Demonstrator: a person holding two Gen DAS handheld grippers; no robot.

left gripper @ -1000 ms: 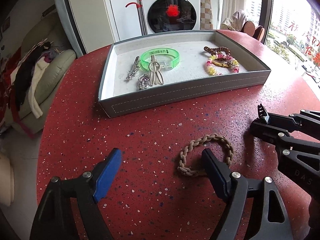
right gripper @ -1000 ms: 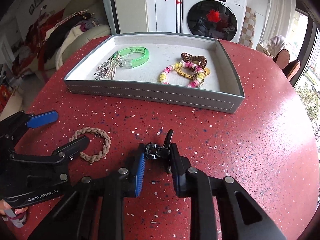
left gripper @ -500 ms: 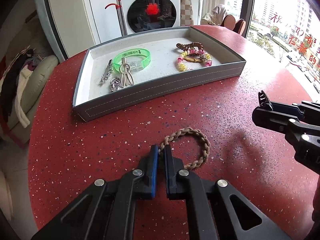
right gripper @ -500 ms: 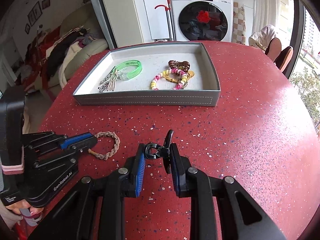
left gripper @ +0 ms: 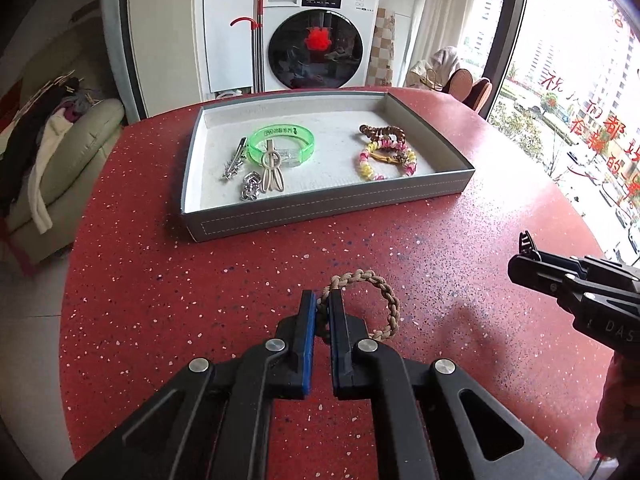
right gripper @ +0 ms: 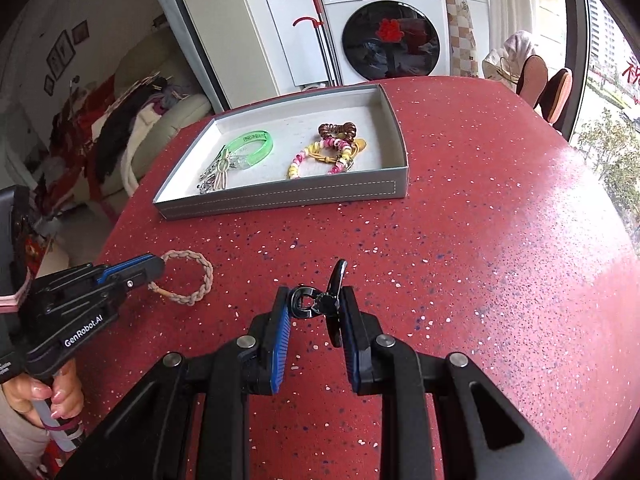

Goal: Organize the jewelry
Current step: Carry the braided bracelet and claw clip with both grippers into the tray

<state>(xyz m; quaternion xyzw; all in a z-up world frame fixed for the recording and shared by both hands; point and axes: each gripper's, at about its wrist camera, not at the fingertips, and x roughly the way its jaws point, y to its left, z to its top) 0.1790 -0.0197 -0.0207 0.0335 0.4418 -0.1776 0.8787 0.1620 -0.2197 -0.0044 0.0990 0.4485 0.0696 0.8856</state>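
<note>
Left wrist view: left gripper (left gripper: pixel 323 308) pinches a braided tan cord bracelet (left gripper: pixel 370 304) over the speckled red table (left gripper: pixel 160 300). Right gripper (right gripper: pixel 316 306) clamps a black metal clip (right gripper: pixel 326 302). "GenRobot.AI" marks the left gripper's side. Beyond open tabletop sits a grey stitched tray (left gripper: pixel 320 210) holding a green bangle (left gripper: pixel 282 142) and beaded bracelets (left gripper: pixel 384 158); behind stands a Panasonic washer (left gripper: pixel 316 36).
</note>
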